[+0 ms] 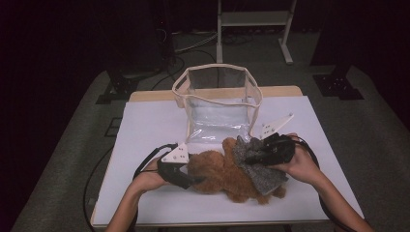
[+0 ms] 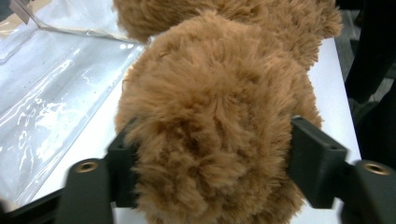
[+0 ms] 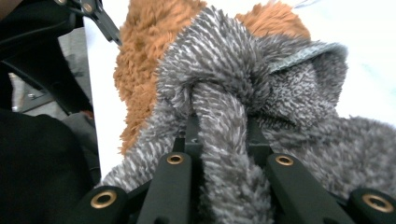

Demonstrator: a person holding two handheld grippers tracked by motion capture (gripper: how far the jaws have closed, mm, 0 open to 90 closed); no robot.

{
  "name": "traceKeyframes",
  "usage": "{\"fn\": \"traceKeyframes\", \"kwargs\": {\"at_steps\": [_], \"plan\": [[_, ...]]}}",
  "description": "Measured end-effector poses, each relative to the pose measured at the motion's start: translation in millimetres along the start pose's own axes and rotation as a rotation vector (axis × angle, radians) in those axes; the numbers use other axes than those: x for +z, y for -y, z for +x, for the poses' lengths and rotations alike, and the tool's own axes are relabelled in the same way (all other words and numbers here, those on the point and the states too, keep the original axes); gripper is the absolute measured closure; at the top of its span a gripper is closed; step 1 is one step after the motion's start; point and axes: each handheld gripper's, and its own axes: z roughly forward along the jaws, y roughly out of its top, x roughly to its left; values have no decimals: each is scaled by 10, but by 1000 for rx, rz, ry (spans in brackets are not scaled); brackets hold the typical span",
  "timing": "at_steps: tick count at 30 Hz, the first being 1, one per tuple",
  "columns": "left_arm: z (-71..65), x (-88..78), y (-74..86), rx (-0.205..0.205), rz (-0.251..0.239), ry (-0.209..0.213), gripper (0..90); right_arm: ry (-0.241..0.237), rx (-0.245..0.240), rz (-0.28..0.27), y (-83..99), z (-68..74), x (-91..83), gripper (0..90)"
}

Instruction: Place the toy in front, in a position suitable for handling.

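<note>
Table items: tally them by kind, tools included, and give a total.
Brown plush toy: 1
Grey fuzzy garment: 1
Clear plastic bag: 1
Hand-held tools: 2, left tool and right tool
Total: 5

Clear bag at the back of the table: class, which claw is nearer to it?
Right. The right claw grips grey cloth just before the clear bag's front right corner; the left claw sits farther forward-left.

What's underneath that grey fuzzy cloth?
The grey fuzzy cloth lies over the brown plush toy; brown fur shows around it. The right claw pinches a fold. The toy's covered part is hidden.
</note>
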Motion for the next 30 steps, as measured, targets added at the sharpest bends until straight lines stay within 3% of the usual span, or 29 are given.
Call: {"fn": "traceKeyframes", "kwargs": {"at_steps": [4,7,10,15,17,20,23,26,30], "plan": [[30,45,-34,-38,-14,-13,379,31,-44,-46,-159,92,-173,769],[44,91,-104,-22,-1,-10,384,34,-86,-55,-313,160,-199,769],[24,139,-159,-3,4,-4,385,15,-120,-37,-461,213,-81,768],[-5,168,-179,29,9,7,384,-27,-149,26,-608,234,319,767],[-11,168,-170,32,19,7,383,-35,-145,54,-632,222,478,767],[-8,165,-137,23,13,6,381,-59,-131,55,-603,158,536,768],[0,167,-134,19,9,7,380,-23,-121,71,-522,93,449,767],[3,162,-128,20,9,9,380,-7,-78,77,-406,34,351,768],[-18,168,-142,32,15,13,383,20,-43,31,-286,-53,169,767]]}}
